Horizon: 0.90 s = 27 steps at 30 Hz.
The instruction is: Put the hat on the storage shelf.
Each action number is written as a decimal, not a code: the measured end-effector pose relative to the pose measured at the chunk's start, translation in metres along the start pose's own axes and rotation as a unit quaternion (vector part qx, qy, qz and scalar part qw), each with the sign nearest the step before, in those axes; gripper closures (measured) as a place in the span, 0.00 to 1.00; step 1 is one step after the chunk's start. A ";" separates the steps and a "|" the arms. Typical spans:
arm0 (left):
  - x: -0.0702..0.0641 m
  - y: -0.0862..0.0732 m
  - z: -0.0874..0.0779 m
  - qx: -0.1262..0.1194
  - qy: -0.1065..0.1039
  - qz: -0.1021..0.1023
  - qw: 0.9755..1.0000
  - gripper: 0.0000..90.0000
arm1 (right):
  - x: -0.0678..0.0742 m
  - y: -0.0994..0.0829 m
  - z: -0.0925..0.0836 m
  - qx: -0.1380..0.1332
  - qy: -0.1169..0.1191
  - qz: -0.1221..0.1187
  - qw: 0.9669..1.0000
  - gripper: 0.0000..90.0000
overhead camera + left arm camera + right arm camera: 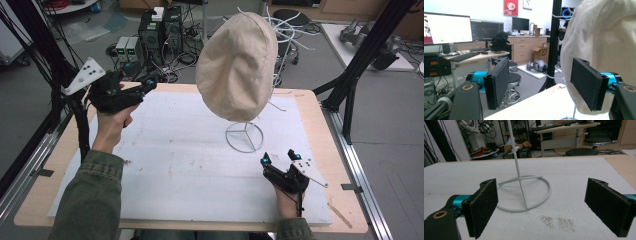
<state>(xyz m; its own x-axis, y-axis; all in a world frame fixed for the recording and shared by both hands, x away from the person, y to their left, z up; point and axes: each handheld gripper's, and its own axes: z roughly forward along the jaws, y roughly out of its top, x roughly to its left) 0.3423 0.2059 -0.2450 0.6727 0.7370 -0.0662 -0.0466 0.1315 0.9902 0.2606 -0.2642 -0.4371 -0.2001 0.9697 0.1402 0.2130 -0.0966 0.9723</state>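
Cap (237,65) on stand, just right of raised left hand-held gripper (145,86).

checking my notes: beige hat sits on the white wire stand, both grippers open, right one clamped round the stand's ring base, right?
Not quite. The right gripper is open but clamps nothing: in the right gripper view its jaws stand apart short of the stand's ring base, not touching it. The rest holds: the hat sits on the stand, and the left gripper is open too.

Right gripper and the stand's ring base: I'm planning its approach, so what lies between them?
Only bare white mat, with a faint speckled smudge on it; right gripper view shows the base unobstructed.
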 end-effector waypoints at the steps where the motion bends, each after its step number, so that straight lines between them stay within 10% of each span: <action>1: 0.001 -0.002 -0.003 -0.002 0.003 -0.002 1.000 0.34 | 0.000 0.000 0.000 0.000 -0.001 0.000 1.000 0.12; 27: 0.014 -0.078 -0.097 0.034 0.082 -0.018 0.996 0.32 | 0.004 0.000 0.002 0.002 0.005 -0.010 1.000 0.12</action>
<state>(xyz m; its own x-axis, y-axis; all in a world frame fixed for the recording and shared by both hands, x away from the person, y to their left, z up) 0.2842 0.2702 -0.3351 0.5438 0.8314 -0.1144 0.0294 0.1174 0.9927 0.2616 -0.2593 -0.4372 -0.2145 0.9691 0.1221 0.2123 -0.0758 0.9743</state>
